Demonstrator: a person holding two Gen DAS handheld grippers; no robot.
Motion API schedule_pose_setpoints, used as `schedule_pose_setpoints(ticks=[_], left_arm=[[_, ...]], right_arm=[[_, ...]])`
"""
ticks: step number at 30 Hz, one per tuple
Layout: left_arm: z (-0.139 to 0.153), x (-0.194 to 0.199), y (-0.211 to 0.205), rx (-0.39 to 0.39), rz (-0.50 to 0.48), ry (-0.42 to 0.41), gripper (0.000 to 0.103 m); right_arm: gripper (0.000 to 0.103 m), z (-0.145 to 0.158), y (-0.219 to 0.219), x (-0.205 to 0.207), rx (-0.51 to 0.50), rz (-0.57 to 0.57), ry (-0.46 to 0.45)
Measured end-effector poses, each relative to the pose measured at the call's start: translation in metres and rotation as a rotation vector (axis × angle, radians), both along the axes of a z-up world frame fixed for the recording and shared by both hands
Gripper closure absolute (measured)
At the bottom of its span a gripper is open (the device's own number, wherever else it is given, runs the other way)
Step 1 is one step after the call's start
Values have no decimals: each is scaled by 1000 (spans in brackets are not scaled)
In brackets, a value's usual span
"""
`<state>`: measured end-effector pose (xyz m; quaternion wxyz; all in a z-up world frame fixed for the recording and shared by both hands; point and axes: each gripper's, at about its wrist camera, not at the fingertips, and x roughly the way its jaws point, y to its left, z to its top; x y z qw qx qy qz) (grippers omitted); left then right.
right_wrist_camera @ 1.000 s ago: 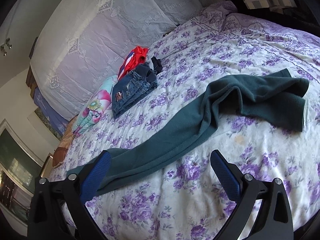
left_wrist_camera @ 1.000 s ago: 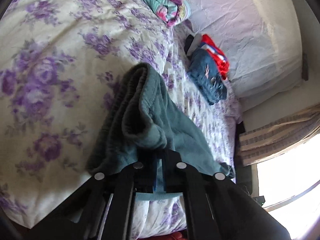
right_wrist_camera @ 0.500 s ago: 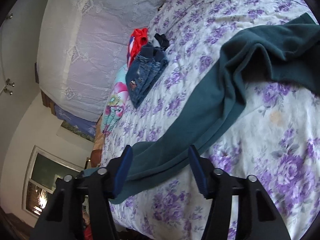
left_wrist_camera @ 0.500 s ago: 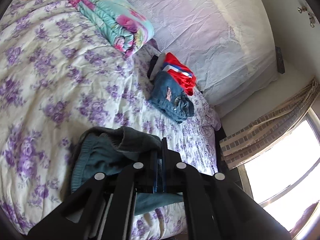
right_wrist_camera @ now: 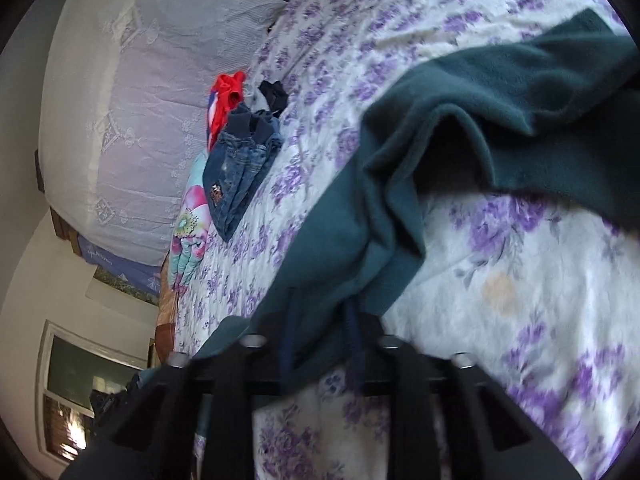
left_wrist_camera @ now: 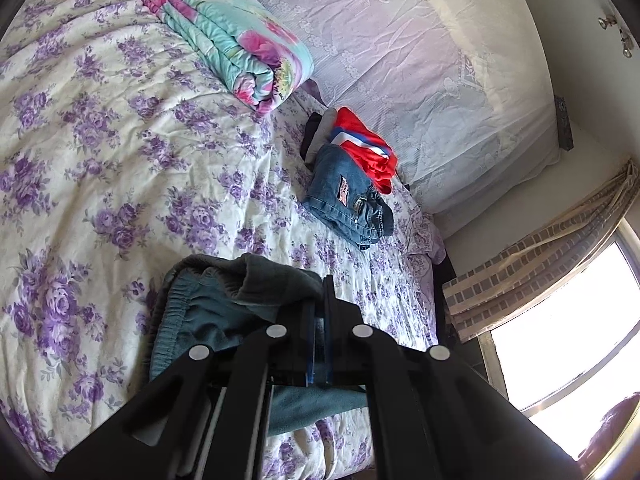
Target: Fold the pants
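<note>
Teal fleece pants (right_wrist_camera: 400, 184) lying stretched across the floral bedspread (left_wrist_camera: 100, 152), waistband end bunching at near edge. Left gripper (left_wrist_camera: 318, 320) clamping narrow on that waistband fabric. Right gripper (right_wrist_camera: 320, 344) pinching the leg end at near side, blue pads pressing into cloth. Sitting farther up: folded jeans (left_wrist_camera: 348, 200), red garment (left_wrist_camera: 366, 152) just beyond, rolled turquoise quilt (left_wrist_camera: 236, 44) to the left, lace-covered headboard (left_wrist_camera: 420, 60) rising behind.

Black left gripper (left_wrist_camera: 319, 320), blue pads, silver screws.
</note>
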<state>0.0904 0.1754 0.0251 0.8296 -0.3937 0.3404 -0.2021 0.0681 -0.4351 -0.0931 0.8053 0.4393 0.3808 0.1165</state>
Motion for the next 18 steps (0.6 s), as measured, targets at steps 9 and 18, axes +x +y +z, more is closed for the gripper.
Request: schedule_pose_setpoints(ticks=[9, 18], left_arm=[[20, 42, 1, 61, 14, -22, 100], [19, 166, -15, 113, 44, 45, 100]], right_arm=[[100, 76, 8, 14, -161, 15, -240], [100, 102, 9, 156, -259, -6, -214]])
